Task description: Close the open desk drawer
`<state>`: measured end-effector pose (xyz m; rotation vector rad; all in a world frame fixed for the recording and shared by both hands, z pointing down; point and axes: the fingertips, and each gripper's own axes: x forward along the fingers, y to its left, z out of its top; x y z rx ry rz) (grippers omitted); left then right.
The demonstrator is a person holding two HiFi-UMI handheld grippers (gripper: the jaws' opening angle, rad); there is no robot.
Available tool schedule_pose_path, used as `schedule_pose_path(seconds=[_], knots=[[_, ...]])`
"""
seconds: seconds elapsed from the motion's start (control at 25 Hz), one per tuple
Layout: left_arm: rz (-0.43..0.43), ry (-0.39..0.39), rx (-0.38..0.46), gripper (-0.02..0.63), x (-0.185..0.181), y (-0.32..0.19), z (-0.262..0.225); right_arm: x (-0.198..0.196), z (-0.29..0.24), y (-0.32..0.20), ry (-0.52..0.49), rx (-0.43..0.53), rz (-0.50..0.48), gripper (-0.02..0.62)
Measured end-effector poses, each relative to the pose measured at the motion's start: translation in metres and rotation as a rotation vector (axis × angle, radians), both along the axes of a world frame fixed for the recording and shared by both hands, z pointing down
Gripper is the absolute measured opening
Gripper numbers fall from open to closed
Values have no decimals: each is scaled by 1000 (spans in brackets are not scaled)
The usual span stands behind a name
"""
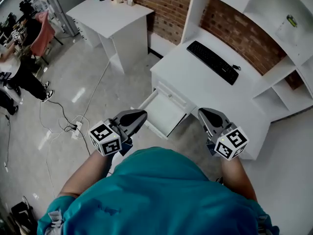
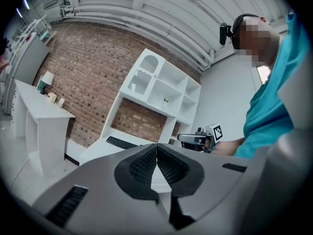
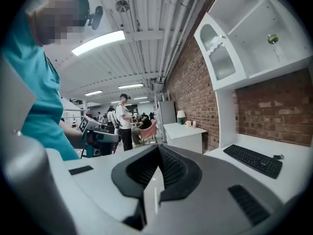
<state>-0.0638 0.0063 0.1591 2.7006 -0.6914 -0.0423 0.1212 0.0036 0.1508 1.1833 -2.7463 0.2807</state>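
Finding: the open drawer (image 1: 166, 114) stands pulled out from the front of the white desk (image 1: 205, 87), below the edge nearest the person and to the near side of the keyboard (image 1: 213, 61). It lies between the two grippers in the head view and a little beyond their tips. The left gripper (image 1: 141, 115) has its jaws pressed together with nothing between them. The right gripper (image 1: 201, 112) reads the same — pads meeting at the tip, empty. Neither touches the drawer. Orientation: the drawer's open top faces up and its front panel faces the person. Its line of travel runs from lower left to upper right in the head view, square to the desk front, while the panel itself lies parallel to that front. Recommendation for the step in hand, the approach and push: keep the jaws closed, so that a blunt tip meets the panel. Set that tip flat against the middle of the panel rather than a corner. Drive straight along the line of travel — an off-centre or slanted push would likely skew the drawer in its runners and jam it short of flush.
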Motion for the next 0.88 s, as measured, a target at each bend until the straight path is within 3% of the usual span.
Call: schedule_pose_path(seconds=[0.2,0.36,0.56,0.88], knots=[[-116,-8,-37,15,40,10,3,23,7,-4,8,4,-129,21],[-156,-38,-50,15,41,5,12,23,16,-10,2,-5,-158,21],[-136,-57,-65,15,22,-20,39,3,34,-32,16,-27,-133,21],[-71,-139,-142,15,5,-45,130,-27,111,-51,76,-146,-96,21]])
